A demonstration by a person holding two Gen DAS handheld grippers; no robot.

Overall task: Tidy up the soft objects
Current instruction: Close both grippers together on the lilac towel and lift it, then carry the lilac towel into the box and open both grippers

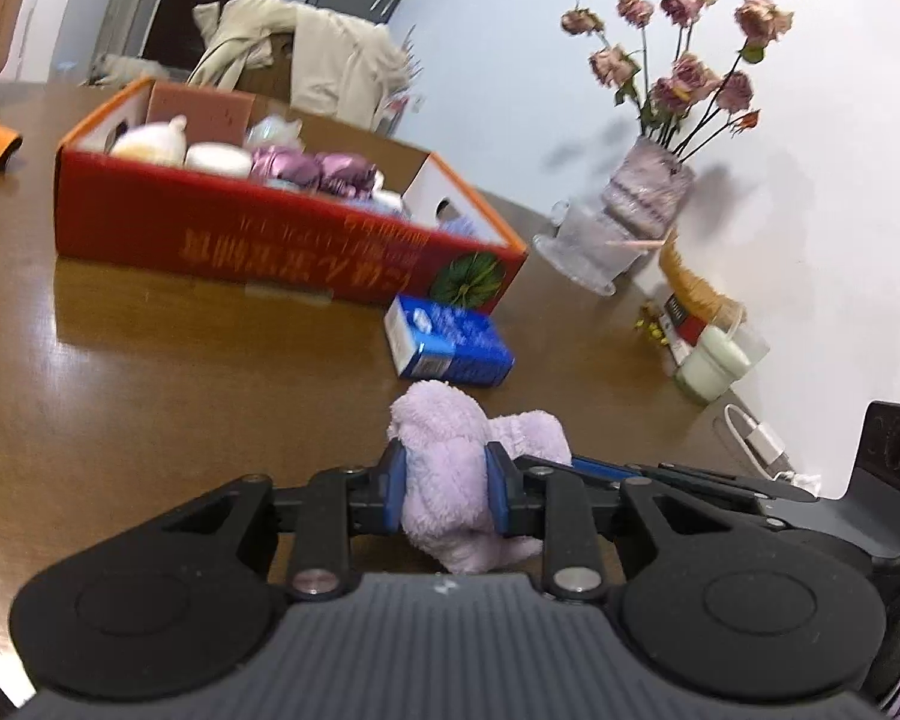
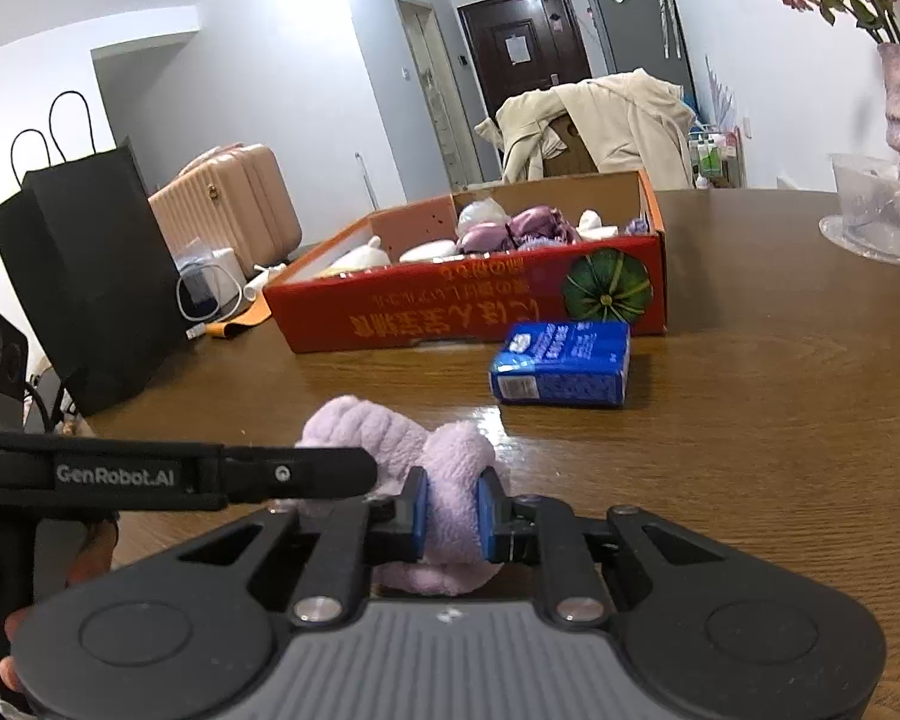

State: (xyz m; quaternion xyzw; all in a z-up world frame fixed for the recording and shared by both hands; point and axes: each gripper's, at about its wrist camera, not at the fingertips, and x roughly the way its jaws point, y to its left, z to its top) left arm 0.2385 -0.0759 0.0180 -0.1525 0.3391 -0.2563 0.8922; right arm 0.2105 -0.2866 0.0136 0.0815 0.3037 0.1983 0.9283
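A fluffy lilac cloth (image 1: 444, 468) lies low over the brown table (image 1: 180, 372). My left gripper (image 1: 444, 489) is shut on one end of it. My right gripper (image 2: 453, 519) is shut on the other end of the lilac cloth (image 2: 384, 438). The two grippers sit close together, side by side; the left one shows as a black bar at the left of the right wrist view. A red cardboard box (image 1: 258, 240) with several soft items inside stands beyond, also in the right wrist view (image 2: 468, 300).
A blue tissue pack (image 1: 450, 345) lies between the cloth and the box, also in the right wrist view (image 2: 561, 363). A vase of dried roses (image 1: 648, 186), a clear dish (image 1: 588, 246) and small jars stand by the wall. A black paper bag (image 2: 90, 276) stands at the table's left edge.
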